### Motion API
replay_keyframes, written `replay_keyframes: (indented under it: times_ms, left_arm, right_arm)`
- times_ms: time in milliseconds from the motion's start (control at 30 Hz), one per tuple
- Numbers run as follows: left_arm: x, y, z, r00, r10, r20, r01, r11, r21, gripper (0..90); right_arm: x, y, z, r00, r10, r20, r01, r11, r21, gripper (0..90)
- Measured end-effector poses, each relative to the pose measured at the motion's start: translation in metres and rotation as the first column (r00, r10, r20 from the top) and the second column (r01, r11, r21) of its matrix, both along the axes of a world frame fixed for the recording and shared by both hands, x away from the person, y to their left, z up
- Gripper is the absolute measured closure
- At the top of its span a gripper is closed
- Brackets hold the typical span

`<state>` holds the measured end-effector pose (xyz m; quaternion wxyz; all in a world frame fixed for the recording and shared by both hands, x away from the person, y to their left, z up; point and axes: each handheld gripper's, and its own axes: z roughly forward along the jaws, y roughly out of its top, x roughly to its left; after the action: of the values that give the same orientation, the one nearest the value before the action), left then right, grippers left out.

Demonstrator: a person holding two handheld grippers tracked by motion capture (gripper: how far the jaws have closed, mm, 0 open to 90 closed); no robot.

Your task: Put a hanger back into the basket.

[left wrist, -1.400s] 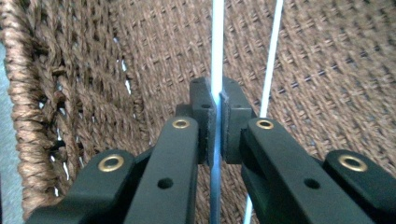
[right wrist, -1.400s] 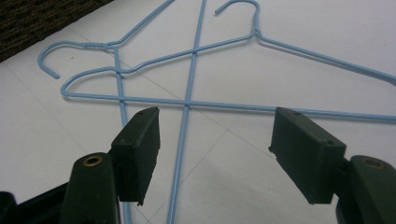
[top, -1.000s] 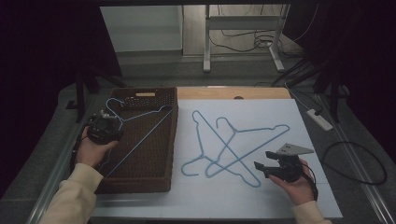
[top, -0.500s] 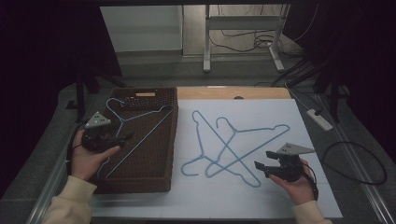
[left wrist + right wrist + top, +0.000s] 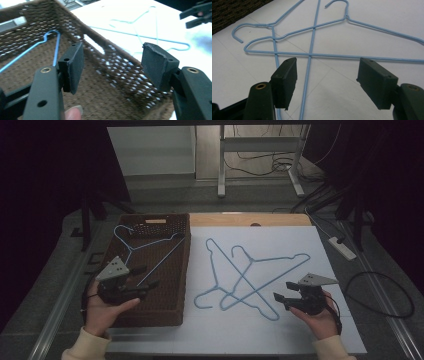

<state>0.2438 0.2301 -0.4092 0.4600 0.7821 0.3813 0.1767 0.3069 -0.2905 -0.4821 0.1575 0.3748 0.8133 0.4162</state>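
Three light-blue wire hangers are seen. One hanger (image 5: 150, 247) is laid flat inside the brown woven basket (image 5: 175, 305), hook toward the far left corner, its long bar running diagonally across the basket floor. Two crossed hangers (image 5: 250, 275) are laid flat on the white sheet (image 5: 300, 335) just right of the basket, overlapping in an X; one hook points to the far edge, the other curls at the near left. None is gripped.

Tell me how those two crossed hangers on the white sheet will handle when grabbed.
The hangers are thin wire, so probably light and a bit springy. They lie crossed, so lifting one will likely drag the other. Flat on the sheet, the smooth wire may slip from the pads.
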Motion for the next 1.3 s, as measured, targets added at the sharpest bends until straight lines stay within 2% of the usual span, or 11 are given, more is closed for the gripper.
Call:
replay_keyframes:
  times_ms: [167, 433, 567, 1300]
  left_arm:
    - [-0.004, -0.014, -0.008, 0.9994, -0.034, -0.008, 0.034, 0.9994, -0.009, 35.6]
    - [-0.008, -0.027, -0.021, 0.9990, -0.040, -0.018, 0.039, 0.9989, -0.025, 35.6]
    - [-0.010, -0.033, -0.024, 0.9984, -0.052, -0.022, 0.051, 0.9985, -0.020, 35.6]
    - [-0.013, -0.036, -0.027, 0.9983, -0.052, -0.027, 0.051, 0.9981, -0.034, 35.8]
  right_arm:
    - [0.000, 0.000, -0.001, 1.0000, -0.001, -0.002, 0.001, 1.000, 0.000, 32.5]
    - [0.001, 0.000, -0.001, 1.0000, -0.002, -0.003, 0.002, 1.000, -0.003, 32.5]
    - [0.000, 0.000, -0.001, 1.0000, 0.001, -0.004, -0.001, 1.000, -0.009, 32.5]
    - [0.000, -0.001, 0.000, 1.0000, 0.003, 0.002, -0.003, 1.000, 0.000, 32.6]
